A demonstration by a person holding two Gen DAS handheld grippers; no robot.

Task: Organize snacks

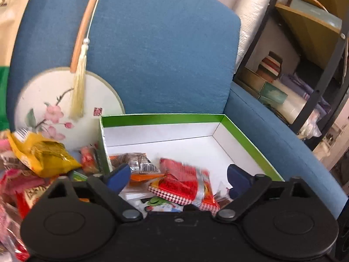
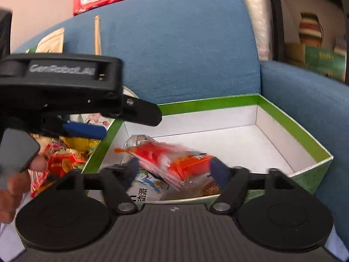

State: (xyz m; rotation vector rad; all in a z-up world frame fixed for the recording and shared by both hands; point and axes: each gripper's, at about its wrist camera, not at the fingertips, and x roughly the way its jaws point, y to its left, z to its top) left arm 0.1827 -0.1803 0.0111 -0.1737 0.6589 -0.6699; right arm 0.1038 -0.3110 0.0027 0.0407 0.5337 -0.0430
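A green-rimmed box with a white inside sits on a blue sofa seat. Several snack packets lie in its near-left part. My left gripper stands open over them, and a red packet lies between its blue fingers without touching the pads. In the right wrist view my right gripper is open too, with a blurred red-orange packet between its fingers above a white packet. The box's green rim runs behind. Loose snacks, among them a yellow packet, are piled left of the box.
A round painted fan with a tassel leans on the blue backrest. The sofa arm borders the box on the right, with a dark shelf beyond. The left gripper's blue finger and a person's hand show at left.
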